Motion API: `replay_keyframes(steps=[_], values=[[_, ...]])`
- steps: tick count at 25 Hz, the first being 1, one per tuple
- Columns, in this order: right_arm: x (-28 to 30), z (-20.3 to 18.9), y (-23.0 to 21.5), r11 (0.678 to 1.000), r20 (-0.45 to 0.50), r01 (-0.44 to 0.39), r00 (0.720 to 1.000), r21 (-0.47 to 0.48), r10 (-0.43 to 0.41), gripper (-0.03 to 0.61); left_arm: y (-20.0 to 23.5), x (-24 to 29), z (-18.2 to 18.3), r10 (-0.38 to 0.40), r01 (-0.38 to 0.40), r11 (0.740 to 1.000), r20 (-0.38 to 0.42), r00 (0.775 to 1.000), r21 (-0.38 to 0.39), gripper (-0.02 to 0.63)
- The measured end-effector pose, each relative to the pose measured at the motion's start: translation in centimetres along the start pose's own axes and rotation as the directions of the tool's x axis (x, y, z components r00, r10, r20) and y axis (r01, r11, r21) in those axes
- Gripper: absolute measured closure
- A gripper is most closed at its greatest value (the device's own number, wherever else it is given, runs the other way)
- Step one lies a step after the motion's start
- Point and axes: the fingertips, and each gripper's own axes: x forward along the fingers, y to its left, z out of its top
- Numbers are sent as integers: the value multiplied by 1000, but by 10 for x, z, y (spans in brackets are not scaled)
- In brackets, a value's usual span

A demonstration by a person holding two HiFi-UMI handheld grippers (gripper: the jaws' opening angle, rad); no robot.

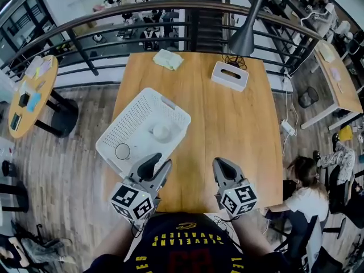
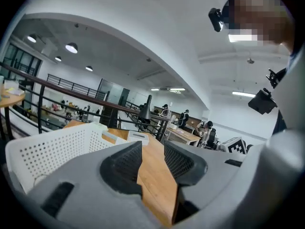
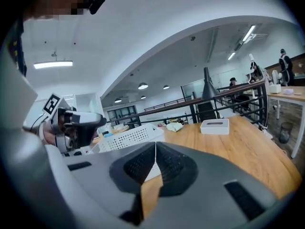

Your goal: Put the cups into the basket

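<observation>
Nearest to me are my two tongs, hovering by the near edge of the surface (image 1: 227,129). My left tongs (image 1: 160,165) are released, jaws partly apart with only bare wood showing between them in the left gripper view. My right tongs (image 1: 223,164) are clenched on nothing, pads meeting. What worries me is the basket (image 1: 132,114). It sits skewed at the near left of the surface, and its outer corner seems to hang out past the left edge, with the left tongs just beside its near rim. A careless swing of that hand could, I judge, catch the perforated wall and shove the basket further out, enough to tip it and spill what is inside. Plastic that light would likely slide easily on smooth wood. Both cups lie inside it, apart from each other. One is a clear glass cup (image 1: 122,151) by the near corner, showing as a thin ring from above. The other is a pale rounded cup (image 1: 161,132) toward the middle, and I cannot tell whether it is upright or overturned. The glass one would probably suffer most in a fall. I see no other cup on the surface, only a cloth (image 1: 168,59), a white tissue box (image 1: 230,75) and a lamp (image 1: 244,36) at the far end, well apart from the basket, so the job looks done to me.
</observation>
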Motion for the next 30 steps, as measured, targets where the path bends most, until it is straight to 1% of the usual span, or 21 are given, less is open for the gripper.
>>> replay_keyframes(steps=[1, 3, 7, 9, 11, 16, 19, 24, 30], values=[[-2, 3, 7, 1000, 7, -22, 1000, -3, 22, 565, -6, 2, -8, -9, 8, 1000, -12, 1000, -20, 460], [-8, 5, 22, 997, 6, -77, 997, -10, 77, 565, -21, 6, -21, -25, 24, 999, -31, 999, -35, 463], [-23, 1, 54, 979, -16, -201, 979, -40, 201, 565, -44, 7, -39, -43, 40, 998, -57, 997, -53, 469], [-32, -1, 64, 971, -7, -231, 973, -53, 231, 565, -53, 7, -46, -51, 47, 997, -71, 996, -58, 471], [-40, -2, 67, 971, 8, -229, 973, -69, 230, 565, -62, 8, -50, -67, 63, 996, -80, 995, -56, 472], [-58, 4, 59, 979, 52, -175, 982, -108, 181, 565, -87, 14, -61, -110, 105, 993, -85, 990, -63, 473], [-67, 5, 58, 982, 68, -149, 985, -119, 158, 565, -103, 18, -73, -143, 136, 988, -107, 984, -69, 474], [-76, 2, 61, 979, 61, -153, 985, -133, 162, 565, -117, 21, -77, -180, 175, 983, -122, 976, -53, 474], [-74, 3, 62, 981, 71, -151, 985, -123, 160, 565, -116, 20, -76, -185, 179, 982, -127, 975, -53, 474]])
